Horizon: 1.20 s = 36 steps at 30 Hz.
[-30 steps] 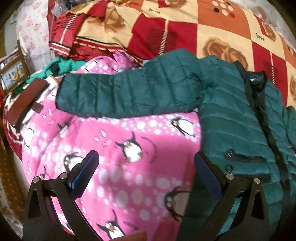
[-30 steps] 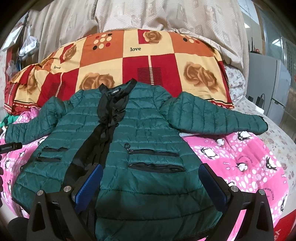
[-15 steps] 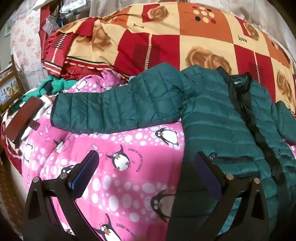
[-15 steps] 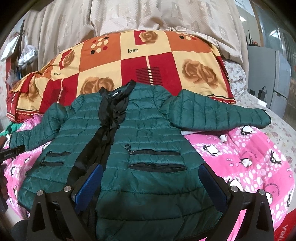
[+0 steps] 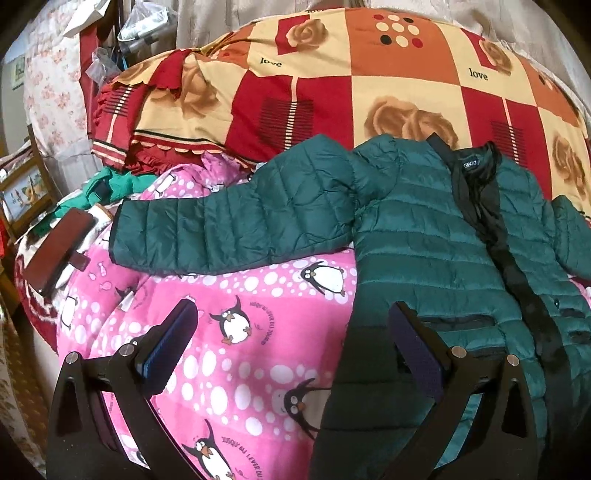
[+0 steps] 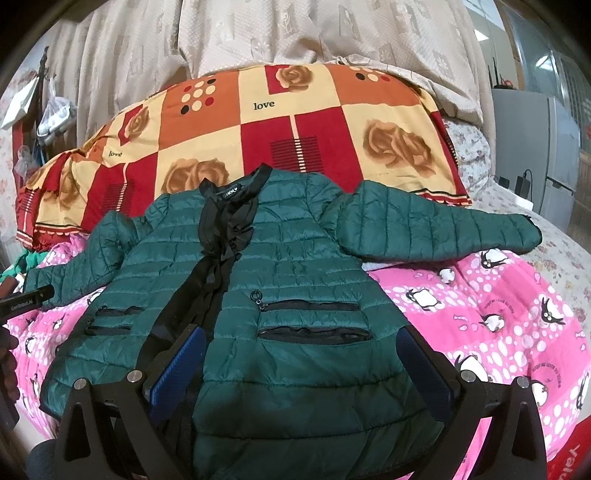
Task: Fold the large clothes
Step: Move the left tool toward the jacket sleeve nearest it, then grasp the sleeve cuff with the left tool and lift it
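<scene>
Pulling back, I now hold both the left tongs and right tongs wide and empty above the flat dark-green quilted puffer jacket; its sleeve ahead of my left tongs awaits folding.

A pink penguin-print fleece blanket fills the lower middle of the left wrist view. Above it, across the upper frame, lies a red, orange and cream rose-patterned quilt printed "love". At the left edge sit a brown leather wallet and a bunched green garment. In the right wrist view, beige curtains hang along the top and a grey refrigerator stands at the right.
</scene>
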Tool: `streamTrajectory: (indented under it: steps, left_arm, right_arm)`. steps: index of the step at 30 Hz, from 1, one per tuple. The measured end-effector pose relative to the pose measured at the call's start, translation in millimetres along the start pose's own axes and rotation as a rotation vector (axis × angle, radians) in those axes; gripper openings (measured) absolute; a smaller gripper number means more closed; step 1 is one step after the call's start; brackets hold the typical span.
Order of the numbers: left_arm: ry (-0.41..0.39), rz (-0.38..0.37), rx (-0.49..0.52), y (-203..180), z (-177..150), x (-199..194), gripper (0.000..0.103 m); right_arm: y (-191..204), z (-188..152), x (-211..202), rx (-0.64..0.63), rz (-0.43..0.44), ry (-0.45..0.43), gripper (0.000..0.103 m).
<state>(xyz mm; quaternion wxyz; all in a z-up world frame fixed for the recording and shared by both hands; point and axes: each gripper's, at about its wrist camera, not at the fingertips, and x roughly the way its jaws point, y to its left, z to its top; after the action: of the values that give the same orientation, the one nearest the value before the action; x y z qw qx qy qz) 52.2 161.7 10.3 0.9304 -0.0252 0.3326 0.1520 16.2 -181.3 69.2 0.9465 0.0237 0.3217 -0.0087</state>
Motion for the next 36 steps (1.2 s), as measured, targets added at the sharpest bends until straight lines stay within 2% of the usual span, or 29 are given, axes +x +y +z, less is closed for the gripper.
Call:
streamTrajectory:
  steps: [8, 12, 14, 18, 23, 26, 30, 36]
  left_arm:
    - [0.0, -0.001, -0.024, 9.8, 0.3, 5.1, 0.103]
    - [0.014, -0.075, -0.071, 24.2, -0.3, 17.6, 0.103]
    - [0.038, -0.132, -0.132, 42.8, -1.3, 33.0, 0.103]
    - [0.064, -0.194, -0.279, 93.9, -0.1, 63.8, 0.103]
    - [0.028, -0.308, -0.481, 175.1, 2.6, 98.0, 0.102]
    - [-0.012, -0.351, -0.652, 227.8, -4.4, 117.7, 0.102]
    - [-0.022, -0.38, -0.723, 255.8, -5.8, 138.6, 0.098]
    - [-0.048, -0.363, -0.796, 265.9, -0.7, 157.8, 0.093]
  right_arm:
    - [-0.2, 0.1, 0.3, -0.005, -0.004, 0.002, 0.102]
    - [0.0, 0.1, 0.2, -0.003, -0.003, 0.006, 0.102]
    - [1.0, 0.6, -0.3, -0.006, -0.005, 0.006, 0.102]
    - [3.9, 1.4, 1.6, -0.026, -0.016, 0.017, 0.102]
    - [6.1, 1.6, 4.2, -0.04, -0.025, 0.027, 0.102]
    - [7.5, 1.0, 5.5, -0.045, -0.026, 0.032, 0.102]
    - [7.9, 0.6, 7.4, -0.043, -0.024, 0.037, 0.102]
    - [6.3, -0.3, 13.3, -0.034, -0.018, 0.059, 0.102]
